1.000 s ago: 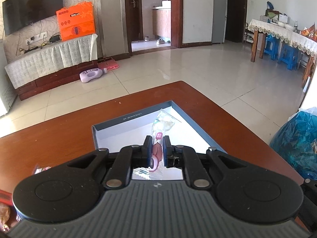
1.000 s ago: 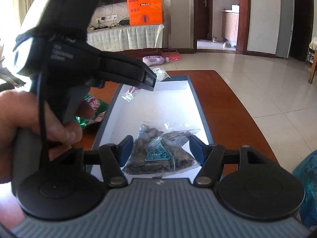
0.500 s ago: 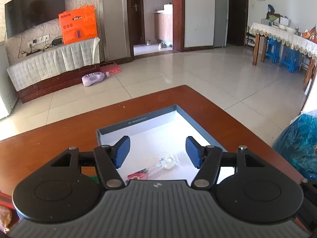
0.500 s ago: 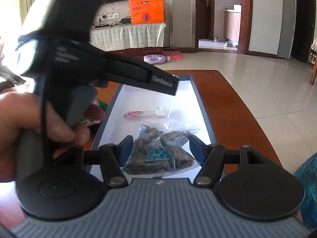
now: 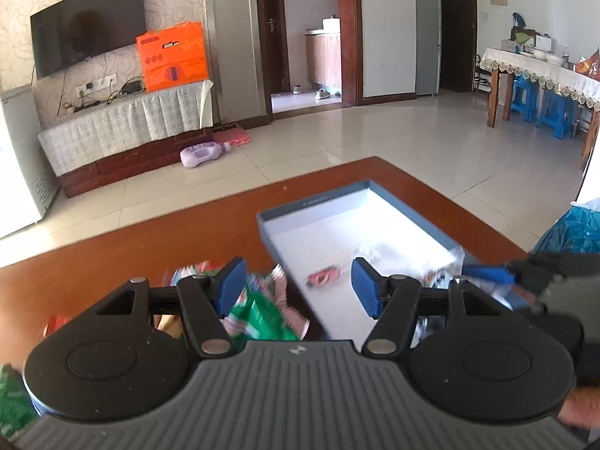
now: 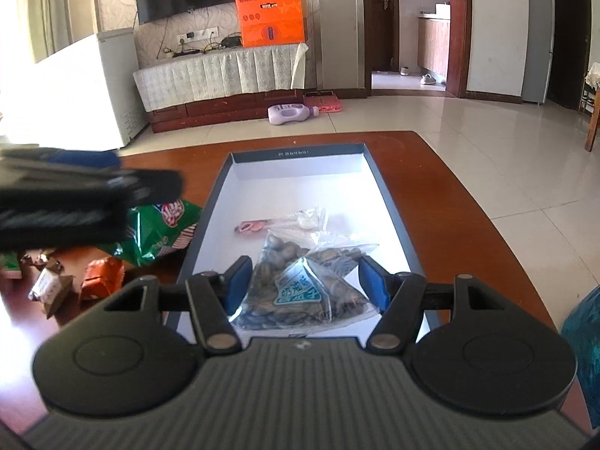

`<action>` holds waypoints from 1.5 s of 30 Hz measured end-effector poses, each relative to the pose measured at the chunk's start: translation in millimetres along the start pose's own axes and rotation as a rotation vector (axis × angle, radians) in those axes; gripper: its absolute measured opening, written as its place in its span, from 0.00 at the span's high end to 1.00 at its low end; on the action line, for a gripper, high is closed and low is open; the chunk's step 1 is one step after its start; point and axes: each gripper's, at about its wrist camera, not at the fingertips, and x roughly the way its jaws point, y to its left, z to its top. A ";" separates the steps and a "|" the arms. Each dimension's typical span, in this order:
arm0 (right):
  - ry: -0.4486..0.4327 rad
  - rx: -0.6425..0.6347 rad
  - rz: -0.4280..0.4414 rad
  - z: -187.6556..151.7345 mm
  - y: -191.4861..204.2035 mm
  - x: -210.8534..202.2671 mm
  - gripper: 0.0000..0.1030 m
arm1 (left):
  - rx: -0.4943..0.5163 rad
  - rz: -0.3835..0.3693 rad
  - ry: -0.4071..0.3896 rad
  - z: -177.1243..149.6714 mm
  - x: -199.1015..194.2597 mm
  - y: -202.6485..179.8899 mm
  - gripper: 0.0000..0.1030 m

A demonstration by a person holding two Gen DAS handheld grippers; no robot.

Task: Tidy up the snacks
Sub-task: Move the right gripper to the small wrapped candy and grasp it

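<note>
Snacks: my left gripper [image 5: 296, 281], spread and empty, is over the green bag [image 5: 262, 315]; a shallow pinch could slip on foil. Right gripper [image 6: 303, 285] is spread around the seed bag [image 6: 300, 285].

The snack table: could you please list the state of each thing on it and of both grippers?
Box: lidless, on the table.
Seed bag: sealed, lying in box between open right gripper's jaws.
Pink-ended packet: lying in box.
Green bag: on table beside box.
Orange packet: on table.
Left gripper: open, empty.
</note>
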 end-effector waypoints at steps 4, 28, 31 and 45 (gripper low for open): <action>-0.003 -0.005 0.009 0.1 1.1 -2.2 0.36 | -0.002 0.027 0.017 -17.0 -17.8 7.5 0.34; -0.110 -0.014 0.117 -0.2 22.9 -45.9 0.30 | -0.117 0.138 0.042 -102.2 -110.4 83.7 0.35; -0.111 -0.081 0.219 -3.8 45.2 -50.0 0.30 | -0.144 0.167 0.047 -106.4 -111.8 96.1 0.35; 0.056 -0.319 0.247 -27.6 102.3 -8.2 0.33 | -0.128 0.165 0.124 -122.7 -62.2 116.3 0.35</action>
